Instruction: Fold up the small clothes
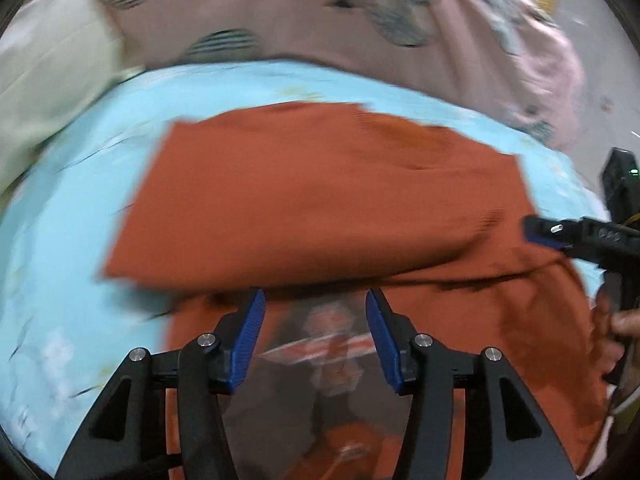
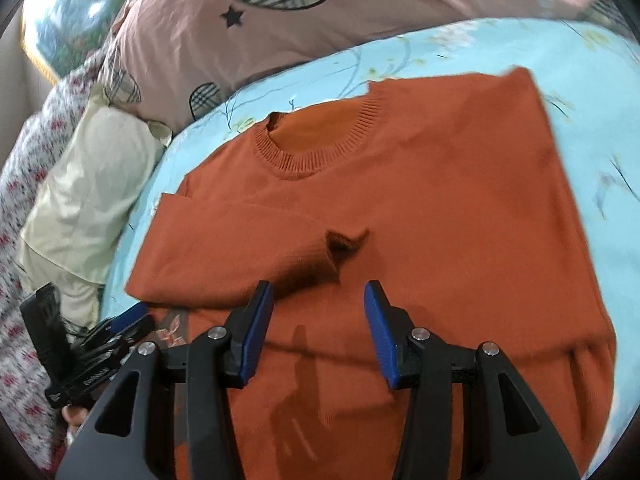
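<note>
Left gripper (image 1: pixel 315 300): jaws apart, nothing between pads, hovering over orange sweater (image 2: pixel 400 220). Right gripper (image 2: pixel 318 294): jaws apart, empty, above sweater's lower body.

Sweater flat on light blue floral sheet (image 2: pixel 580 80), just ahead of and beneath both grippers; one sleeve (image 2: pixel 240 248) folded across chest, cuff just ahead of right gripper. Ribbed round collar (image 2: pixel 320 148) farther ahead.

Bare sheet right of sweater, narrow strip left. Pink pillow (image 2: pixel 320 20) beyond collar; cream cushion (image 2: pixel 88 184) far left.

Knit fine, matte; edges straight.

Soft indoor light, heavy motion blur, fisheye-warped dark edges.
</note>
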